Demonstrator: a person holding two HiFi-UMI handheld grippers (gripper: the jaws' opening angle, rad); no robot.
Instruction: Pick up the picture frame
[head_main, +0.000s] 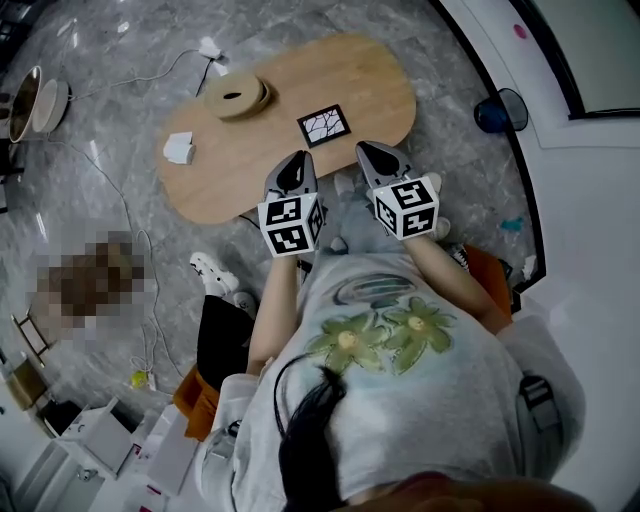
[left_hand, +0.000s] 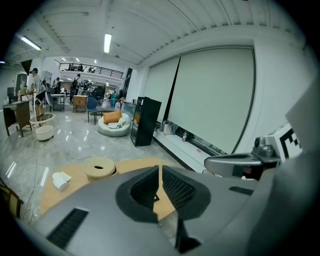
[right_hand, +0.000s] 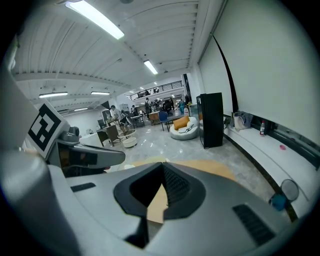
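The picture frame (head_main: 323, 125), black-edged with a white cracked pattern, lies flat on the oval wooden table (head_main: 370, 90), right of its middle. My left gripper (head_main: 298, 160) hangs over the table's near edge, just short of the frame and slightly left of it, jaws shut and empty. My right gripper (head_main: 376, 152) is beside it, near the frame's right side, also shut and empty. In the left gripper view the closed jaws (left_hand: 160, 169) hide most of the frame. The right gripper view shows its closed jaws (right_hand: 163, 166) over bare tabletop (right_hand: 157, 205).
A round wooden disc with a hole (head_main: 236, 97) and a white crumpled object (head_main: 180, 148) sit on the table's left half. Cables (head_main: 130, 215) run over the marble floor. A blue object (head_main: 500, 110) stands by the wall, and a black cabinet (left_hand: 145, 120) beyond the table.
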